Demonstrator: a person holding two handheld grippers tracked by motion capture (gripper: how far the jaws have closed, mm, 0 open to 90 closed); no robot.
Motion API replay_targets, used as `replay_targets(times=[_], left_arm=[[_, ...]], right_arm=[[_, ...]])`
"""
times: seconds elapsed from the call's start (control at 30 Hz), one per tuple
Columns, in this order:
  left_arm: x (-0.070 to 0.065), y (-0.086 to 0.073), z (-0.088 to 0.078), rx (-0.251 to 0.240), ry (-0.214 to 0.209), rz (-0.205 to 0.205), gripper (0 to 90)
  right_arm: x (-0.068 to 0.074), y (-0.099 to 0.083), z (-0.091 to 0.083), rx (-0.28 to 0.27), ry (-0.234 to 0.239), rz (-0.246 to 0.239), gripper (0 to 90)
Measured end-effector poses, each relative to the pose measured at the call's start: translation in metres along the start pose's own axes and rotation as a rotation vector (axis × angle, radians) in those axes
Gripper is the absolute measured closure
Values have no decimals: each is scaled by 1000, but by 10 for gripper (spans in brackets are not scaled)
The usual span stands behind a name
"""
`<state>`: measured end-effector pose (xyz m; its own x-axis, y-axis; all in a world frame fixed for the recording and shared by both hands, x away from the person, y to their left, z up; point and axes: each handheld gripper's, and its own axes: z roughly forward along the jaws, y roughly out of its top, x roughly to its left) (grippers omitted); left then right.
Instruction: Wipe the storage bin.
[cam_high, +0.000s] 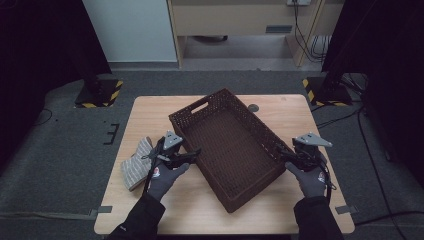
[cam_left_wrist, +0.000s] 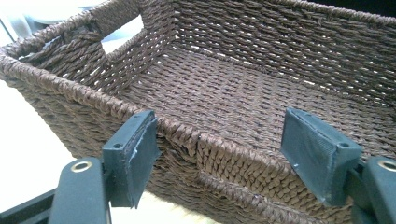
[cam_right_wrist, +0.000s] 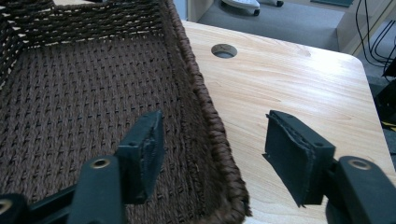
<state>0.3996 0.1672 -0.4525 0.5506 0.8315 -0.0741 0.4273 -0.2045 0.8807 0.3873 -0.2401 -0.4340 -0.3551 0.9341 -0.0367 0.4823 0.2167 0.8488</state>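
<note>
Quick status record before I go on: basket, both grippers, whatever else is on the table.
basket: dark woven, empty, set askew on the table
left gripper: open, jaws straddle the basket's wall, pads not pressing
right gripper: open, jaws straddle the opposite wall, one inside, one outside
cloth: striped, folded, beside the left gripper

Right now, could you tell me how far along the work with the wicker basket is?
The wicker basket sits empty and askew on the table. In hand: the left tool and right tool each straddle a long rim, jaws open, nothing clamped. The folded cloth lies outside the basket. Gripping the rims remains.
</note>
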Motion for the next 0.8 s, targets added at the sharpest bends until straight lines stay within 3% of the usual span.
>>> replay_targets(times=[0.07,0.13,0.2,0.3,0.33,0.4,0.47,0.5,0.57,0.8], left_arm=[[0,-1,0,-3,2,-5,260],[-1,-1,-1,-1,4,-4,260],[-2,-1,-1,1,3,-1,260],[-4,0,-2,2,4,5,256],[-5,0,-3,5,3,8,255],[-6,4,-7,9,-13,56,278],[-6,5,-9,-1,-7,61,281],[-1,8,-10,-34,-15,63,284],[4,10,-9,-46,-14,66,291],[19,16,4,-35,-21,73,311]], right_arm=[[1,-1,2,13,-8,-4,413],[-2,-6,8,67,-41,-5,457],[-7,-10,12,86,-78,5,479],[-14,-12,13,76,-66,50,472],[-16,-12,15,75,-64,47,475],[-16,-10,17,74,-77,35,477],[-17,-10,20,66,-95,32,483],[-18,-11,22,60,-104,29,489],[-19,-11,25,55,-109,35,488],[-16,-10,22,46,-90,19,446]])
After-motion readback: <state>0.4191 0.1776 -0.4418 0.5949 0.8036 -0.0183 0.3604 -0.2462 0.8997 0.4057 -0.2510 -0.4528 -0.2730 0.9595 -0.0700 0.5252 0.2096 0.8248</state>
